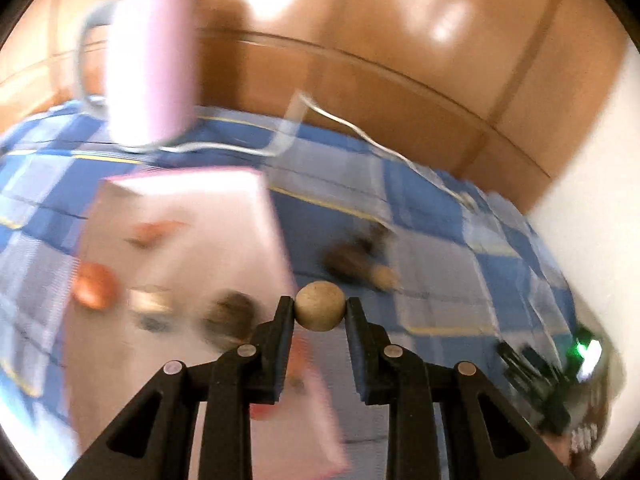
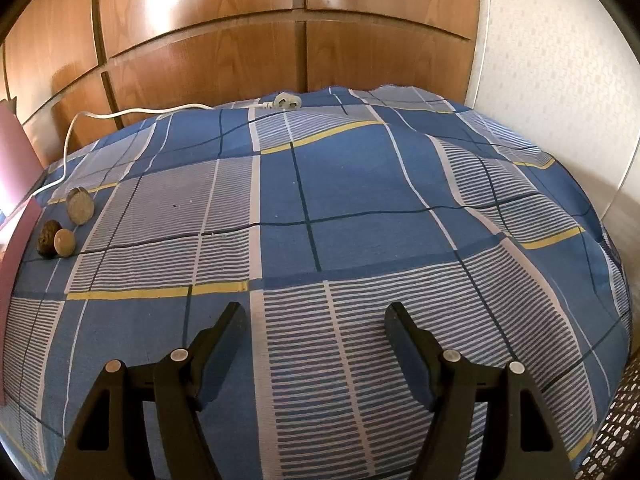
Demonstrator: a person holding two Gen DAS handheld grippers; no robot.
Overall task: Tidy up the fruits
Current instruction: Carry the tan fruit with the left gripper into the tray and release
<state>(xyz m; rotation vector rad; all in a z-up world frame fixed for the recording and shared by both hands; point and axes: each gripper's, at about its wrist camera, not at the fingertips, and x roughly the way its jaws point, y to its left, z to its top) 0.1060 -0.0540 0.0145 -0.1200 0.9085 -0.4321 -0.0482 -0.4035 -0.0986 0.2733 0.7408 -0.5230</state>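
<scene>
Your left gripper (image 1: 320,309) pinches a tan ball fruit (image 1: 320,306) at its widest part, so it sits steady above the pink tray's (image 1: 188,216) near edge. Beyond, an orange fruit (image 1: 95,285) lies on the tray, though blur hides detail. Your right gripper (image 2: 316,316) hangs wide open over bare cloth (image 2: 360,184); three fruits (image 2: 60,232) wait far left by the tray's edge.

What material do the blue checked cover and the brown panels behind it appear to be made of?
The blue checked cover looks like woven cotton-type fabric, matte: it wrinkles softly and carries printed stripes. The brown panels look like wood or wood-grain laminate with a glossy finish: grain lines show, and bright window reflections sit on them. Solid wood or veneer cannot be told from here.
</scene>
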